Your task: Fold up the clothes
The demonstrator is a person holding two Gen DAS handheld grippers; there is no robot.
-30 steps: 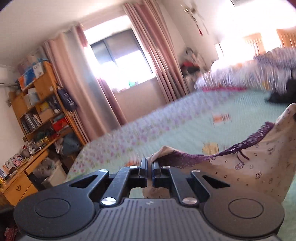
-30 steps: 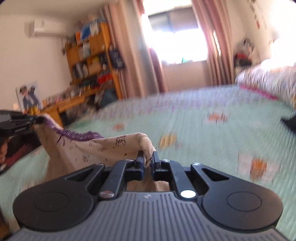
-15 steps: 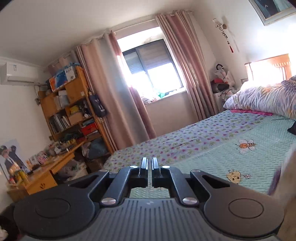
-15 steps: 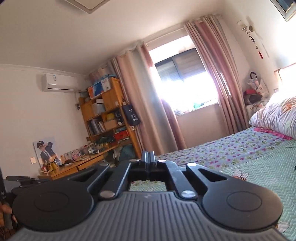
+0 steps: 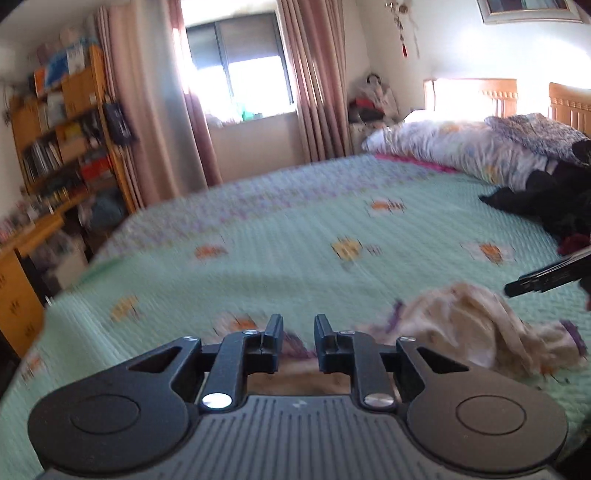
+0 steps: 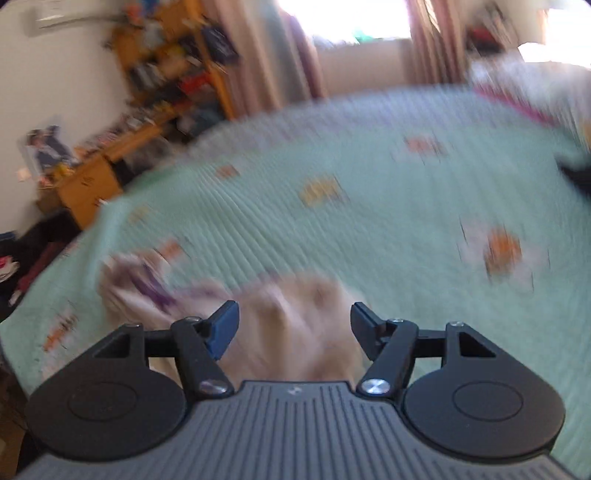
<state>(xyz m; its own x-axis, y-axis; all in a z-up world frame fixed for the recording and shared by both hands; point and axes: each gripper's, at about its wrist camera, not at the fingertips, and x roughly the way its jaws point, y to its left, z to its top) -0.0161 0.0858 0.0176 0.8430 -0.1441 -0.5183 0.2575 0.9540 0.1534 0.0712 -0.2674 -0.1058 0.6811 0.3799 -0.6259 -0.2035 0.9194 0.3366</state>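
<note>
Both claws opening — left claw (image 5: pixel 298 328) narrowly, right claw (image 6: pixel 294 314) wide, blurred cream garment (image 6: pixel 295 325) beneath, unpinched.

Location type: bedroom in a private home. Reference landmark: the bed (image 5: pixel 295 236), covered by a mint-green quilted spread. At its head stand a wooden headboard (image 5: pixel 476 92) and a heap of patterned bedding (image 5: pixel 450 144). Beyond its far side, pink curtains (image 5: pixel 317 81) frame a window (image 5: pixel 240 62). Off its foot end stand a crowded wooden bookshelf (image 5: pixel 62 122) and a desk (image 6: pixel 92 177). A wall air conditioner (image 6: pixel 74 18) hangs above.
</note>
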